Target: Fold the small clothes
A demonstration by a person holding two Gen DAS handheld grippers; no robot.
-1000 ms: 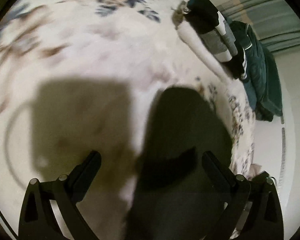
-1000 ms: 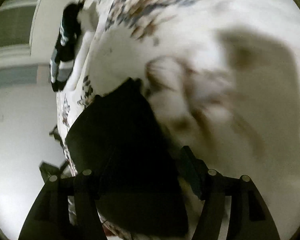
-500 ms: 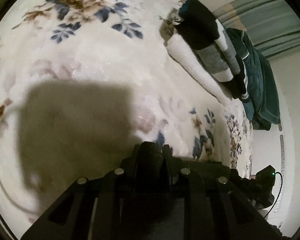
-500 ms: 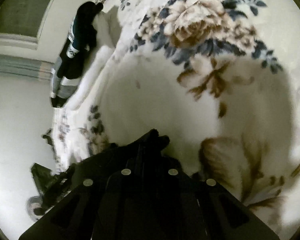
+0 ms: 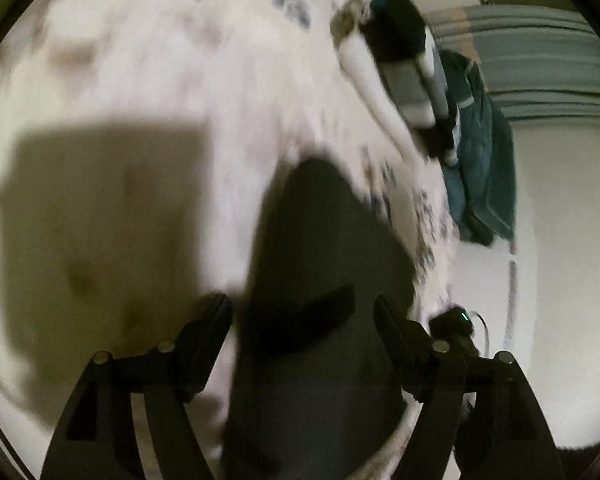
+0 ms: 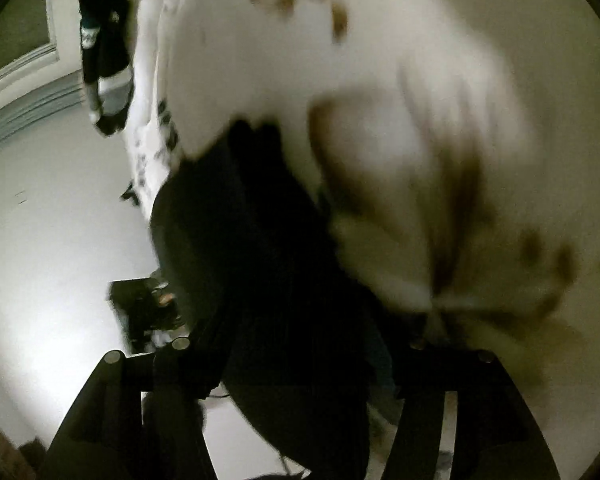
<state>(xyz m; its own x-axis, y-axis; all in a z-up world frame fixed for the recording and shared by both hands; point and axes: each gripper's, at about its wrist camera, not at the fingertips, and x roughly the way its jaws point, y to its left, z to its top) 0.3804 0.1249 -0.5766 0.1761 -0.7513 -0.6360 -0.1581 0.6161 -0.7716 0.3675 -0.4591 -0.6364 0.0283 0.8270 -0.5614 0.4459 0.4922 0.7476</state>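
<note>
Change: half a second ago I had both sets of jaws clenched on the black garment, pressed low to the bed; now both have let go and pulled back, and both views are smeared by motion.
Left gripper: jaws spread wide and released, the dark cloth lying between and beyond them, not pinched.
Right gripper: I see one finger on the left and only a dim shape on the right; the jaws look spread apart and released, with the cloth running between them, though blur and darkness make this less sure.
Garment position: on the floral bedspread, near the bed's edge, with the pale floor just beside it.
Meaning for the task: I judge one fold stroke has just been laid down and dropped; the piece now looks like a compact dark slab, so either another fold or a move to the stack comes next.
Count, black garment in hand's reach: one.
Count, grippers: two.
Count, stack: one pile of folded clothes at the far edge of the bed; how many pieces are in it I cannot tell.
Count, teal garment: one, hanging off the bed beyond that pile.
</note>
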